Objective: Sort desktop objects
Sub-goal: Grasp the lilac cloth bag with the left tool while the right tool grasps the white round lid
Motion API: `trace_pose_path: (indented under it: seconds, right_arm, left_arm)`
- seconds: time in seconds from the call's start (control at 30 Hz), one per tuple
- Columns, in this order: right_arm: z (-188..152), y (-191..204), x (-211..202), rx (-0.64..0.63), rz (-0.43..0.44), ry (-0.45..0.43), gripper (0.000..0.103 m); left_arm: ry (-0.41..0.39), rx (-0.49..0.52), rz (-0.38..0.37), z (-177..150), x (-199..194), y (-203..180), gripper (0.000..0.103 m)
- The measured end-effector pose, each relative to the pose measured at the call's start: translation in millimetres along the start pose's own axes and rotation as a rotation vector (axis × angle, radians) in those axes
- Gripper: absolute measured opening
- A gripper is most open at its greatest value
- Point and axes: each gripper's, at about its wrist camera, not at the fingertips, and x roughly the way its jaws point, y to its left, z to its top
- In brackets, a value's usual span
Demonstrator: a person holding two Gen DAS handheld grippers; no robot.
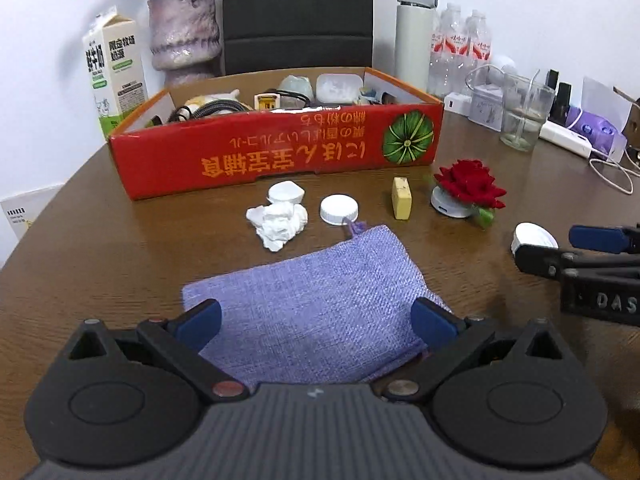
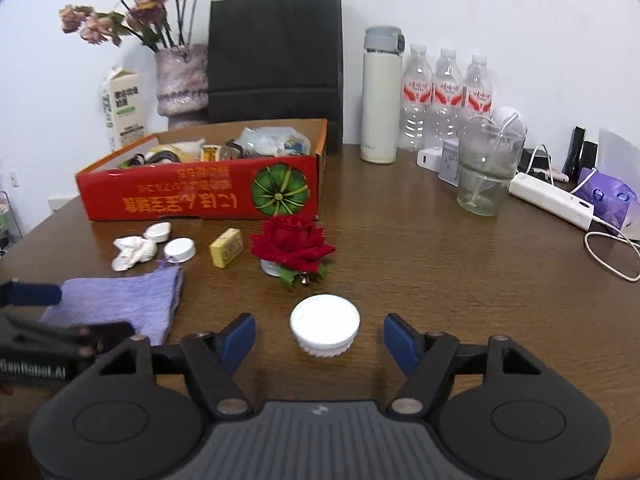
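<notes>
A purple cloth pouch lies flat on the brown table, and my left gripper stands open over its near end, one blue pad at each side. My right gripper is open around a white round cap, with a gap at both pads. Beyond lie a crumpled tissue, a small white lid, another white cap, a yellow block and a red rose on a white base. The red cardboard box behind them holds several items.
Along the back stand a milk carton, a vase of dried flowers, a black paper bag, a white thermos, water bottles and a glass. A power strip and cables lie at the right.
</notes>
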Motion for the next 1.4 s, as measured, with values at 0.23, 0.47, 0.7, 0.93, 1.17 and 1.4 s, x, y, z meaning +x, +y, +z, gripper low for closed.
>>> trace_pose_path:
  seconds: [0.23,0.47,0.7,0.93,1.17,1.4]
  right_arm:
    - [2.0,-3.9,18.4,0.005,0.000,0.041,0.043]
    - [1.1,-2.5,15.3,0.011,0.025,0.039,0.039]
    - [-8.0,9.4,-6.6,0.026,0.092,0.018,0.039]
    - [-36.3,25.1,-73.6,0.024,0.161,-0.078,0.039]
    - [-77.6,42.0,-149.2,-0.060,0.178,-0.189,0.039]
    - [-125.4,57.1,-215.5,-0.129,0.192,-0.254,0.039]
  left_arm:
    - [-0.001,-0.020,-0.012,-0.9,5.5,2.6,0.103]
    - [-0.034,-0.001,-0.026,-4.6,-0.8,-5.6,0.086]
    - [-0.015,-0.006,-0.119,-4.7,-14.7,-11.9,0.010]
    - [-0.059,-0.064,-0.150,-55.1,-75.0,-11.4,0.005]
    - [-0.168,0.001,-0.092,-105.5,-159.9,-23.0,0.005]
    - [-0.272,0.040,-0.054,-140.9,-216.0,-26.6,0.005]
